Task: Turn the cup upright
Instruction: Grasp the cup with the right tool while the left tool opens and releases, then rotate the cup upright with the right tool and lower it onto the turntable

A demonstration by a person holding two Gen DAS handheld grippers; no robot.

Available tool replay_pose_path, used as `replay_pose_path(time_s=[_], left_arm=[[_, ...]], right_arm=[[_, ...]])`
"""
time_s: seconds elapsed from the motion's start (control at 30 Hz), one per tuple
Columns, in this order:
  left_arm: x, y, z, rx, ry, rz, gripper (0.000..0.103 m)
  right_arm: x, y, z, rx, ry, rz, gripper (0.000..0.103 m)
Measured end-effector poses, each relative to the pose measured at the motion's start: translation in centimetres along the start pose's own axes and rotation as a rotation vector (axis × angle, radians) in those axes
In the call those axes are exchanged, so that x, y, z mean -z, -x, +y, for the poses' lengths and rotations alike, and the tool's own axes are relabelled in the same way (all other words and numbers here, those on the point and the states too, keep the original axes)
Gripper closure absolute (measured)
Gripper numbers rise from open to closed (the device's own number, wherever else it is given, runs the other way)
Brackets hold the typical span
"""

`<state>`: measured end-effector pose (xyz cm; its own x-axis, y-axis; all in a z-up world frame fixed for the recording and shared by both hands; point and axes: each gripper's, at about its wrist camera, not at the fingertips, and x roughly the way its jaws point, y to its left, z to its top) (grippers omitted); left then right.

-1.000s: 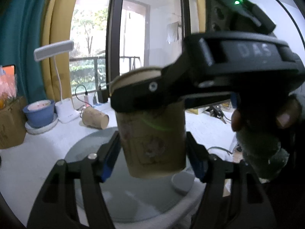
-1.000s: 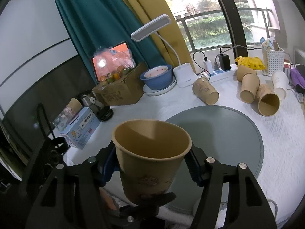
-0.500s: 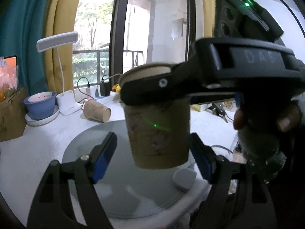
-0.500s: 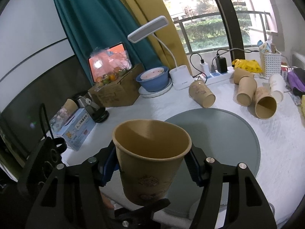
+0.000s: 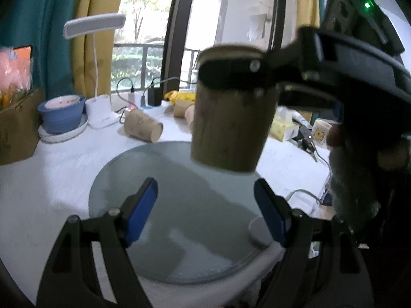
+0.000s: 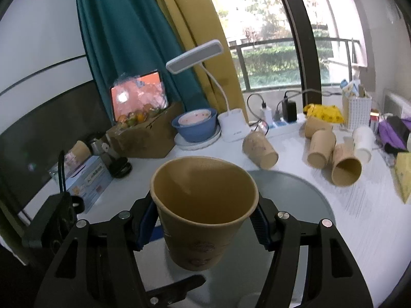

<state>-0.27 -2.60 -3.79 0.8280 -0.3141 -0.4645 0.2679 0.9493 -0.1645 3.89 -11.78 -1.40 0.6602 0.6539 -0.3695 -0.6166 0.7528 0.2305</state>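
A brown paper cup [image 6: 203, 213] is held upright, mouth up, in my right gripper [image 6: 203, 222], which is shut on it just below the rim. It hangs above the round grey mat [image 6: 295, 195]. In the left wrist view the same cup [image 5: 228, 128] shows in the air with the right gripper's fingers [image 5: 239, 73] around its top. My left gripper [image 5: 205, 210] is open and empty, below and in front of the cup, over the grey mat [image 5: 179, 218].
Several paper cups lie on their sides behind the mat [image 6: 260, 150] [image 6: 345, 166]. A blue bowl [image 6: 195, 125], a white desk lamp [image 6: 232, 125], a cardboard box [image 6: 143, 138], a power strip and a tissue box [image 6: 87, 177] stand around the white table.
My left gripper has let go of the cup, opened wide and drawn back and down. The right gripper has kept the cup and lifted it a little.
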Motion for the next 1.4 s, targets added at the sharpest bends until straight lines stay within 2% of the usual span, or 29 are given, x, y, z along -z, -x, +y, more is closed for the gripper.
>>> replay_pose_path(time_s=[0.23, 0.5, 0.73, 0.83, 1.13, 1.4], left_arm=[[0.2, -0.6, 3.9, -0.048, 0.144, 0.068, 0.025], [0.6, -1.0, 7.9, -0.1, 0.265, 0.116, 0.024], [0.3, -2.2, 9.8, -0.092, 0.329, 0.159, 0.025], [0.2, -2.7, 10.7, -0.064, 0.375, 0.178, 0.025], [0.6, -4.4, 12.1, -0.065, 0.425, 0.229, 0.025], [0.5, -4.7, 12.4, -0.056, 0.431, 0.237, 0.025]], right_arm=[[-0.7, -1.8, -0.5, 0.069, 0.063, -0.042, 0.036], [1.1, -5.2, -1.7, 0.164, 0.152, -0.043, 0.036], [2.6, -8.2, -2.1, 0.218, 0.206, -0.035, 0.036], [2.8, -9.3, -2.0, 0.235, 0.231, -0.025, 0.036], [3.1, -11.6, -2.5, 0.273, 0.232, 0.035, 0.036], [3.7, -12.4, -2.7, 0.287, 0.248, 0.115, 0.036]])
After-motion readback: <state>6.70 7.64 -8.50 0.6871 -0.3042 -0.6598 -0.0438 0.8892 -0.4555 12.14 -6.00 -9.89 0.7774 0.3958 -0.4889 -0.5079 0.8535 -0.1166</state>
